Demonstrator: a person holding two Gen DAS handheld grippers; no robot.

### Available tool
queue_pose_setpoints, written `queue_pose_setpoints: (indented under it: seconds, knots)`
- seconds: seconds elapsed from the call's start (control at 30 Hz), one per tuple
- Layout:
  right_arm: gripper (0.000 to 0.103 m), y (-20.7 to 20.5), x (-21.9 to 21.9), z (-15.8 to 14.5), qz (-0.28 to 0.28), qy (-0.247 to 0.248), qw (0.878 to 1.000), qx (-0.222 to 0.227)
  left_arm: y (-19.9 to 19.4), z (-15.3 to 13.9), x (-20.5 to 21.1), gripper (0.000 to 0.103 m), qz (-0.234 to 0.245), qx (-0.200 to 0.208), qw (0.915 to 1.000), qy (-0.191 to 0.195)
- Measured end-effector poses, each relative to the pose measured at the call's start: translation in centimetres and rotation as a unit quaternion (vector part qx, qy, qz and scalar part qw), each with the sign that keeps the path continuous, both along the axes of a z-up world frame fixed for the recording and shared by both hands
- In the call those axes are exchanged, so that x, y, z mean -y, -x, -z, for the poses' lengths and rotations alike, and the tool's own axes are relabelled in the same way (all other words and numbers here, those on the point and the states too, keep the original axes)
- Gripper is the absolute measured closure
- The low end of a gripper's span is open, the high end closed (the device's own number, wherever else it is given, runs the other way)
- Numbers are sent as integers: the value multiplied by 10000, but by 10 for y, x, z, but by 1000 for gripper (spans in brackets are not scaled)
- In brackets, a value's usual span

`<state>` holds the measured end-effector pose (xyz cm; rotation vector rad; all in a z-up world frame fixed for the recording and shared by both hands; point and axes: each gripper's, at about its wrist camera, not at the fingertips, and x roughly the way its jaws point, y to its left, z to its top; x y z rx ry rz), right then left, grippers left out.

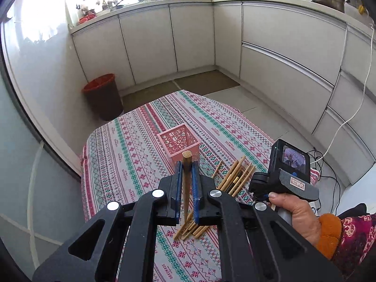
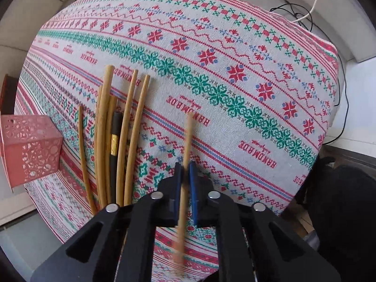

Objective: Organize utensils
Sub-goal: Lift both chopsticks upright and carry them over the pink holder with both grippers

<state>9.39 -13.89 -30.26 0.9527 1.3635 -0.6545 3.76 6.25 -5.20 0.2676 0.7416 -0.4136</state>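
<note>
Kitchen table [image 2: 235,47]: both tongs [image 1: 187,166] [image 2: 185,171] pinch one chopstick [image 1: 186,178] [image 2: 186,152] each; thin grips may slip short of the holder [image 1: 178,141], centre frame.

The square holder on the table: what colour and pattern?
Pink holder, walls pierced with lacy circular cut-outs. Clearest in the right wrist view.

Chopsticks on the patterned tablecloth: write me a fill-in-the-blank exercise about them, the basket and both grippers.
1. The left gripper is shut on one dark ____.
2. The perforated basket on the tablecloth is ____ in colour.
3. In the loose pile, one chopstick is black with a ____ band.
4. The right gripper holds ____ light chopstick.

Missing words: chopstick; pink; gold; one
</note>
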Motion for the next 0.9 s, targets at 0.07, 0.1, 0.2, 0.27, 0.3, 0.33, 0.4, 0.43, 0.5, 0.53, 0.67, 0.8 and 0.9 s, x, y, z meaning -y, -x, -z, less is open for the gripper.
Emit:
queue_pose_setpoints:
  seconds: [0.07,0.1,0.2,0.27,0.3,0.33,0.4,0.43,0.5,0.53,0.67,0.8,0.9]
  knots:
    - [97,0,5,0,68,-79,9998,148,0,-1,-6,96,-54,7,10000,77]
    - [97,0,8,-2,94,-118,9997,202,2,-4,-9,96,-75,22,9999,117]
    - [97,5,22,-11,204,-238,9984,470,4,-10,-14,96,-115,75,9996,232]
    - [97,7,30,-25,178,-144,9972,715,7,-15,-16,96,-134,113,9994,310]
    - [97,8,33,-33,143,-109,9963,836,8,-16,-17,96,-145,128,9992,352]
    - [97,8,35,-43,72,-63,9951,985,10,-18,-18,96,-153,135,9990,409]
    - [97,11,38,-64,-84,104,9917,1277,13,-20,-21,96,-190,118,9983,539]
    - [97,13,41,-74,-184,221,9892,1436,14,-21,-22,96,-228,105,9978,616]
    - [97,17,43,-97,-347,458,9834,1723,15,-23,-26,96,-284,68,9966,766]
    - [97,24,42,-110,-427,600,9793,1884,15,-25,-27,96,-302,43,9960,841]
    - [97,47,48,-158,-669,1053,9617,2442,10,-31,-34,96,-388,-141,9908,1288]
    - [97,61,52,-199,-783,1396,9425,2932,4,-40,-37,96,-390,-269,9855,1632]
    - [97,65,58,-227,-876,1564,9308,3185,-1,-46,-36,96,-455,-250,9832,1749]
